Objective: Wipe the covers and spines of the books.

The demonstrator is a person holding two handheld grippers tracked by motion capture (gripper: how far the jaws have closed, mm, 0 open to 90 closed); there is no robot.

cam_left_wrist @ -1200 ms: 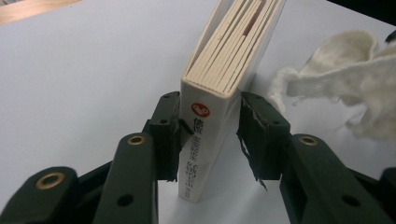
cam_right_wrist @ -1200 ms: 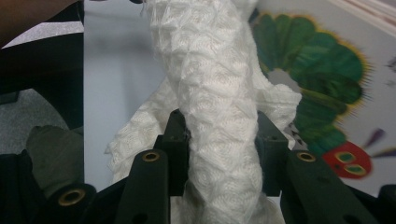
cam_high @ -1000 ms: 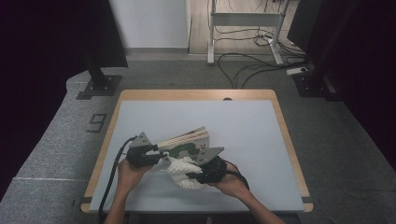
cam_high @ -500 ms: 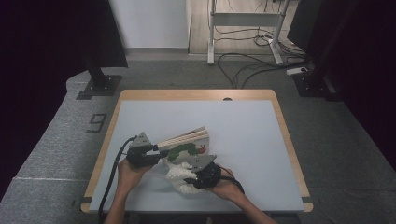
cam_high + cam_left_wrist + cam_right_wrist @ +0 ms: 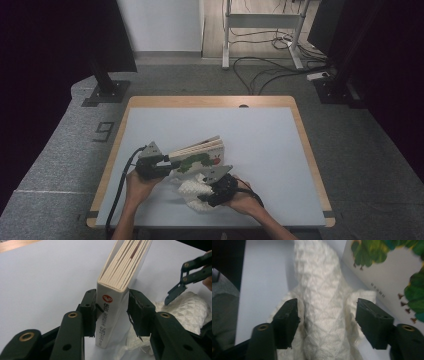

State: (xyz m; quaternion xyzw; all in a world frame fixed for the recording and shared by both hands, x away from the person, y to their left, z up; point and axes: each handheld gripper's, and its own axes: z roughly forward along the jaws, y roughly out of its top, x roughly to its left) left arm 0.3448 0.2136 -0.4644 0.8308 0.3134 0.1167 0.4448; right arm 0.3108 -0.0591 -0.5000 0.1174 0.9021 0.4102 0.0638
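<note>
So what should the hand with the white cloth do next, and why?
Probably close the right gripper on the white knitted cloth: its jaws have just been opening, the cloth lies loose between them, and the left gripper holds the thick white board book upright.

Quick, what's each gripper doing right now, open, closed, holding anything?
Left gripper: shut on the board book, clamped at its spine.
Right gripper: open, its jaws have just been opening, with the white cloth between them.

Surface (image 5: pixel 260 130) evenly lit from overhead, surroundings dark. Soft shadows only, no glare. Close views sharp mid-frame, slightly soft near each claw's base.
</note>
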